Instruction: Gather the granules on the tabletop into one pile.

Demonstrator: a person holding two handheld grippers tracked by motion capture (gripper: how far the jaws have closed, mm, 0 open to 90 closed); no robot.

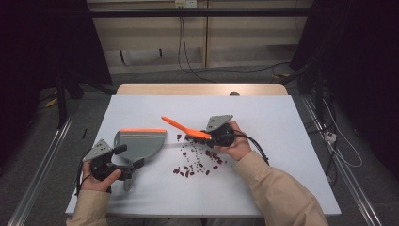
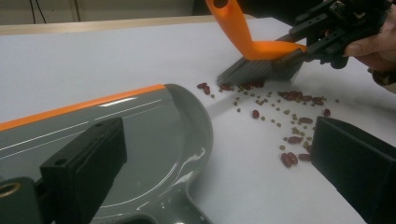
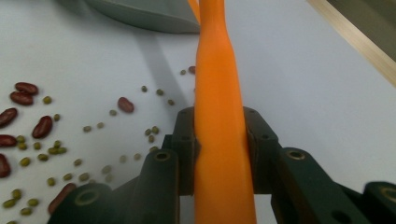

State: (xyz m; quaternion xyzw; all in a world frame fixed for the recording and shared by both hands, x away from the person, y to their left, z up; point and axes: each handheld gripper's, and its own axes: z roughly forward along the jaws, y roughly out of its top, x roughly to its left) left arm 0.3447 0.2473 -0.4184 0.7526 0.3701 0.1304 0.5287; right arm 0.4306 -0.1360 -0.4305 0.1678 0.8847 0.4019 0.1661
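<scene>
A grey dustpan (image 1: 141, 141) with an orange front edge lies flat on the white table, left of centre. My left gripper (image 1: 129, 156) stands open at the pan's rear, its jaws wide apart either side of the pan's neck (image 2: 159, 205). My right gripper (image 1: 209, 135) is shut on the orange handle (image 3: 219, 116) of a small brush. The brush's dark bristles (image 2: 261, 70) rest on the table at the far edge of a scatter of red and green beans (image 1: 197, 162), which spreads between brush and pan (image 2: 289, 116) and lies left of the handle (image 3: 37, 135).
The white table sheet (image 1: 263, 113) has bare room behind and to the right of the brush. A cable (image 1: 256, 146) trails from the right gripper over the sleeve. Metal rails run along both sides of the table on the floor.
</scene>
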